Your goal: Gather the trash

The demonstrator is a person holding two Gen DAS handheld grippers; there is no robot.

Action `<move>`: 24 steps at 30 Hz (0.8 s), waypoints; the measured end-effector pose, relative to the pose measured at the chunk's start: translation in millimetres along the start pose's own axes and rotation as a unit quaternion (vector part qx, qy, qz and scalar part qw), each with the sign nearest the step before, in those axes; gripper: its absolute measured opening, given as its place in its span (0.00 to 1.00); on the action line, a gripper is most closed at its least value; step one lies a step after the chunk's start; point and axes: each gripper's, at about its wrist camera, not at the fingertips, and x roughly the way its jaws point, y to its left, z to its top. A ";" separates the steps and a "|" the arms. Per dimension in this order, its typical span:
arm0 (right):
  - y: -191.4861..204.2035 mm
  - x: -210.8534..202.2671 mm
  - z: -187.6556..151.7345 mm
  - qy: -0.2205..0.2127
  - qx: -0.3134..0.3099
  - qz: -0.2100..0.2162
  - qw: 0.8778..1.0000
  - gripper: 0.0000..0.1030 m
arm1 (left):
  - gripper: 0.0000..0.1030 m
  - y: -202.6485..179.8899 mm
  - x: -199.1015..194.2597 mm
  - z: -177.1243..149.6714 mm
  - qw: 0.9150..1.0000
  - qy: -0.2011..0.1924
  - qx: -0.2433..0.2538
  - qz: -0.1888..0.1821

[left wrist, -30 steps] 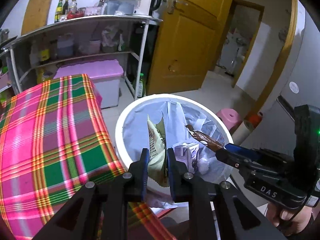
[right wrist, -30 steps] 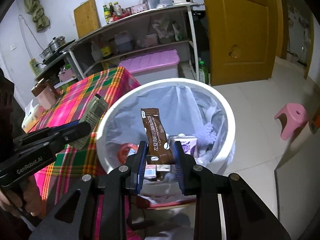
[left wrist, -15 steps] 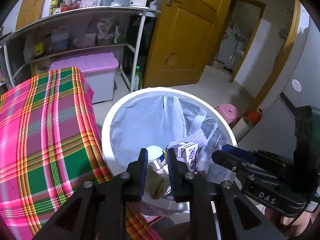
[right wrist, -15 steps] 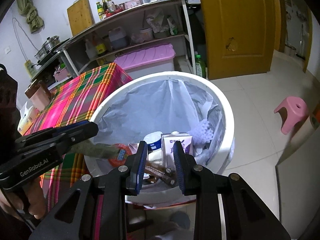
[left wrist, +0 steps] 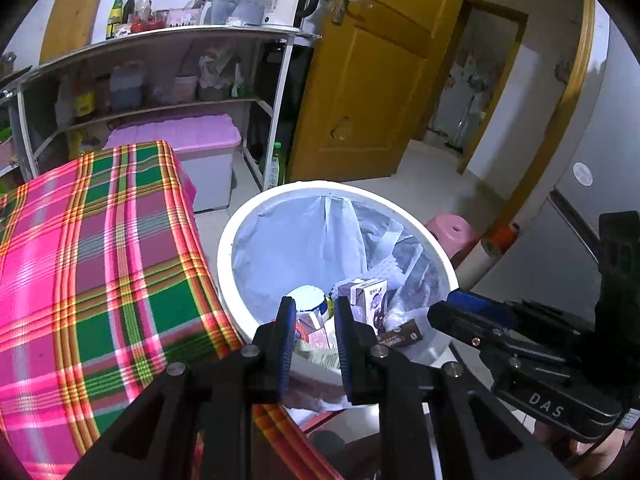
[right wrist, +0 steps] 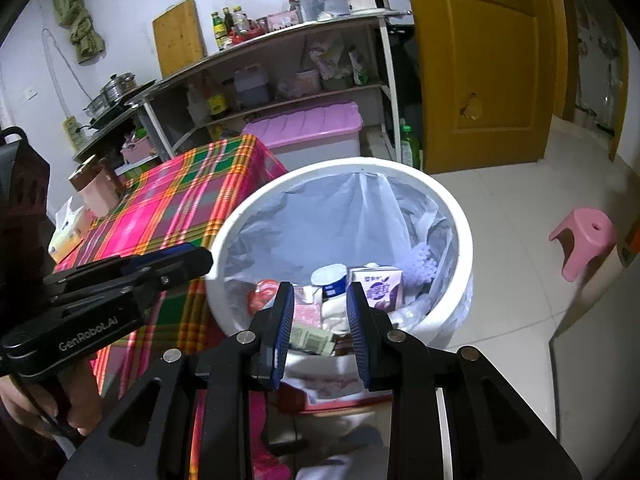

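Kitchen shelving point(left wrist: 160, 64) loaded with bottles and a kettle lines the back wall beside a yellow wooden door point(left wrist: 372, 80), with a pink-lidded storage box point(right wrist: 308, 128) on the floor below. Off the near corner of a table draped in a pink-and-green plaid cloth point(left wrist: 92, 248) stands a white trash bin point(right wrist: 460, 220) with a pale liner. Inside lie a purple drink carton point(right wrist: 376, 284), a white cup point(left wrist: 306, 296), a brown sachet point(left wrist: 400, 336) and a greenish wrapper point(right wrist: 312, 338). Both hand-held tongs hover above the bin's near rim with nothing between their pads: the left gripper point(left wrist: 314, 336) shows only a narrow gap, the right gripper point(right wrist: 320, 332) a somewhat wider one. A pink stool point(right wrist: 584, 236) sits on the tiled floor.
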 end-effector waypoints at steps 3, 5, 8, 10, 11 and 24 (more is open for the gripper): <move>7.7 -9.0 -2.4 -0.007 -0.007 0.002 1.000 0.27 | 0.19 -2.0 -12.3 -3.9 1.000 -0.006 0.002 0.003; 12.9 -15.3 -4.2 -0.012 -0.012 0.004 1.000 0.29 | 0.19 -3.1 -20.5 -7.0 1.000 -0.011 0.003 0.005; 19.6 -23.5 -8.1 -0.019 -0.017 0.007 1.000 0.39 | 0.19 -5.1 -33.2 -13.0 1.000 -0.017 0.003 0.008; 22.7 -28.1 -10.8 -0.021 -0.019 0.008 1.000 0.39 | 0.19 -5.8 -40.7 -16.5 1.000 -0.021 0.004 0.012; 24.7 -30.8 -12.7 -0.023 -0.021 0.008 0.999 0.39 | 0.19 -6.4 -45.2 -19.2 1.000 -0.023 0.005 0.014; 45.2 -57.6 -35.7 -0.033 -0.038 0.019 0.999 0.39 | 0.19 -6.0 -87.7 -49.4 0.998 -0.043 0.003 0.045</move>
